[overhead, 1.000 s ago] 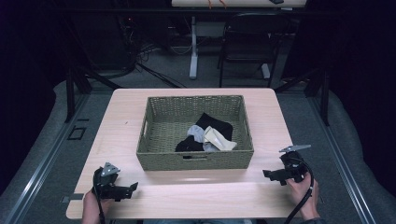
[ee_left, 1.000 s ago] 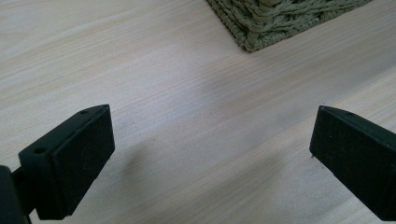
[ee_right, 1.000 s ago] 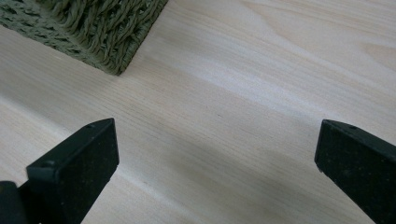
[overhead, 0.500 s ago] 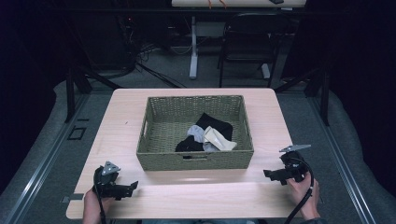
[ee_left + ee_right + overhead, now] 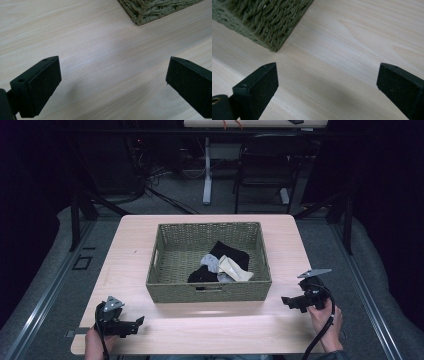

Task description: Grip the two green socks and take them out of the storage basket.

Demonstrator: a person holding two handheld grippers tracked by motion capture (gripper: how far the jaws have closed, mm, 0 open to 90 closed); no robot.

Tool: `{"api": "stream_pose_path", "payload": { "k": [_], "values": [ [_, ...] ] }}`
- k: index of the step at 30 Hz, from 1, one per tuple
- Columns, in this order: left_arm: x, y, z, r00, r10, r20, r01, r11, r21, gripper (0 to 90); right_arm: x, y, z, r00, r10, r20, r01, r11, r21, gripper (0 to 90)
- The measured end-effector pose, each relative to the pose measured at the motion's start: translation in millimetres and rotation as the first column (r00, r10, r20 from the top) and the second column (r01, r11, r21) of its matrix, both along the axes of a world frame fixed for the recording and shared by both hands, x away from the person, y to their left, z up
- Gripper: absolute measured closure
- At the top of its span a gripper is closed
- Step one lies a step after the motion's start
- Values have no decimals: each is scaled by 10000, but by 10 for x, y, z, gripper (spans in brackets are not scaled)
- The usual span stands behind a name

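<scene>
Left gripper [image 5: 136, 323], right gripper [image 5: 287, 301] wide apart, empty | high view: socks [image 5: 222, 265] inside basket [image 5: 210, 291]

Rough woven wicker basket [image 5: 210, 289] on smooth, matt pale-wood table [image 5: 290, 245].

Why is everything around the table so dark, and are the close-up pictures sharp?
High view: light falls on the pale wooden table and green woven basket, the room behind lies in shadow. Left gripper view: wood grain sharp, soft shadow between the jaws. Right gripper view: basket corner slightly soft.

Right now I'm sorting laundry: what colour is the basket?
Olive green woven basket, clearest in the high view.
</scene>
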State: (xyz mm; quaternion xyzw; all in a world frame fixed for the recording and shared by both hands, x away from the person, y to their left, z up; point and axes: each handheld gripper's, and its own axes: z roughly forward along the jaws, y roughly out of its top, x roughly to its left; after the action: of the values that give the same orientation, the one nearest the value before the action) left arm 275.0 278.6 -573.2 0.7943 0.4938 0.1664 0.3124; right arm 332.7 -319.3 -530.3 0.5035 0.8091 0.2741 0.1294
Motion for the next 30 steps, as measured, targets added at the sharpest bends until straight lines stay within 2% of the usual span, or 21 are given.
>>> {"api": "stream_pose_path", "payload": {
  "k": [4, 6, 8, 12, 15, 18, 21, 23, 25, 26, 27, 28, 30],
  "values": [
    [22, 1, -17, 9999, -11, -101, 10, 10000, -11, 0, 56, -8, 40, 10000, 60, -60, -61, 9999, -100, 29],
    [13, -8, -5, 10000, -45, 1, 45, 10000, -19, 0, 85, -2, 57, 9999, 47, -93, -49, 9998, -191, 28],
    [14, -12, -5, 9999, -99, -18, 100, 9999, 44, 0, 93, 7, 80, 10000, 53, 20, -52, 9997, -247, 26],
    [27, -5, -9, 10000, -62, -39, 62, 10000, 47, 0, 107, -9, 192, 9999, 77, 84, -74, 9993, -368, 0],
    [38, 0, -15, 10000, 9, -7, -9, 10000, -1, 0, 137, -19, 219, 9999, 116, -55, -119, 9988, -466, 0],
    [57, 11, -34, 9999, 78, -116, -78, 10000, 10, 0, 197, -18, 249, 9993, 284, -252, -304, 9964, -794, 0],
    [59, 24, -29, 10000, 70, -52, -70, 10000, -13, 0, 230, -3, 297, 9988, 326, -366, -350, 9971, -680, 0],
    [60, 13, -29, 9999, 62, -126, -62, 10000, 27, 1, 246, 15, 353, 9989, 389, -258, -398, 9986, -335, 0],
    [57, -8, -10, 10000, -21, -26, 21, 10000, 11, 0, 269, 38, 404, 9983, 489, -331, -496, 9985, -214, 0],
    [58, -21, -5, 10000, 0, 4, 0, 10000, 6, 0, 288, 48, 452, 9976, 575, -379, -589, 9976, -361, 0],
    [70, -32, -4, 10000, -86, 2, 86, 9999, 85, 0, 297, 61, 475, 9977, 608, -303, -615, 9979, -198, 0],
    [77, -39, -6, 9999, -109, -45, 109, 9999, 90, 0, 310, 76, 534, 9976, 615, -323, -625, 9976, -308, 0],
    [91, -52, -10, 9999, -155, -39, 156, 9997, 162, 0, 332, 113, 626, 9973, 677, -282, -681, 9976, -148, 0]
  ]
}}
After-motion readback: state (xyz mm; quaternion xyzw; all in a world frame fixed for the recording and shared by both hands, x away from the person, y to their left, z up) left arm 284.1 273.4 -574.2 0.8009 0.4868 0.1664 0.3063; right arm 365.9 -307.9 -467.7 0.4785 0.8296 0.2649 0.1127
